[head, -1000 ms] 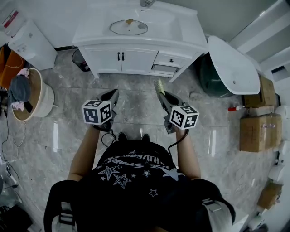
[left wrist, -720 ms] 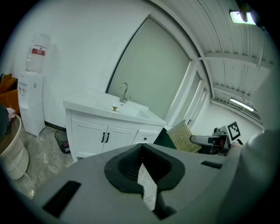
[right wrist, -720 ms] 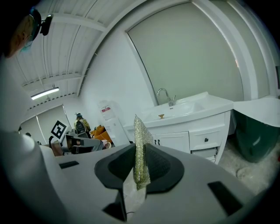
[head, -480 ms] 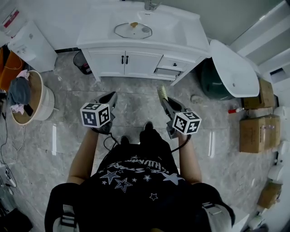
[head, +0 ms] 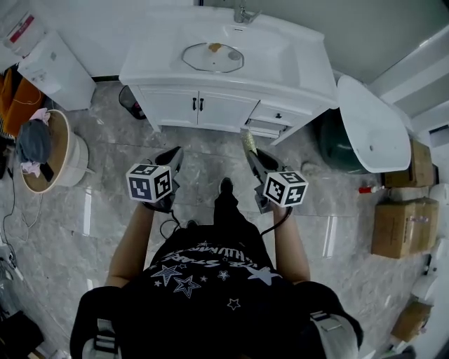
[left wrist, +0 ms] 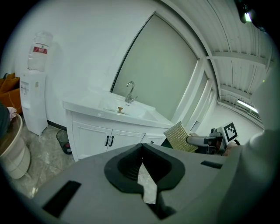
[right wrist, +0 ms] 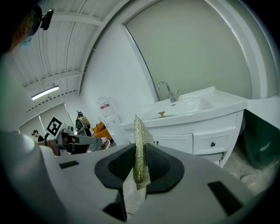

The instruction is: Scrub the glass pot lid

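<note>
Closer now than a second ago, the person has stepped toward the white bench [head: 295, 66], one foot forward, and both tools have come along at waist height over the floor.

From the head view, the glass pot lid [head: 212, 57] lies flat in the basin [head: 263, 42], in front of the tap [head: 244, 14] at the bench's back edge. The left tool [head: 173, 156] and right tool [head: 250, 151] are well apart from the bench.

Through the left gripper view, the left tool [left wrist: 141, 147] has its jaws pressed together with nothing between them. The lid's knob [left wrist: 120, 109] shows over the bench's front edge.

Through the right gripper view, the right tool [right wrist: 139, 162] is clamped on a gold mesh scouring pad [right wrist: 140, 146], which stands upright above the jaws. The knob [right wrist: 161, 114] sits ahead, below the tap [right wrist: 168, 92].

To do the approach well, I would finish the walk-up square to the front edge. The left tool should then open to steady the lid by its knob or rim. Glass will likely slide on wet porcelain, so the pad's broad face should meet it only after that.
</note>
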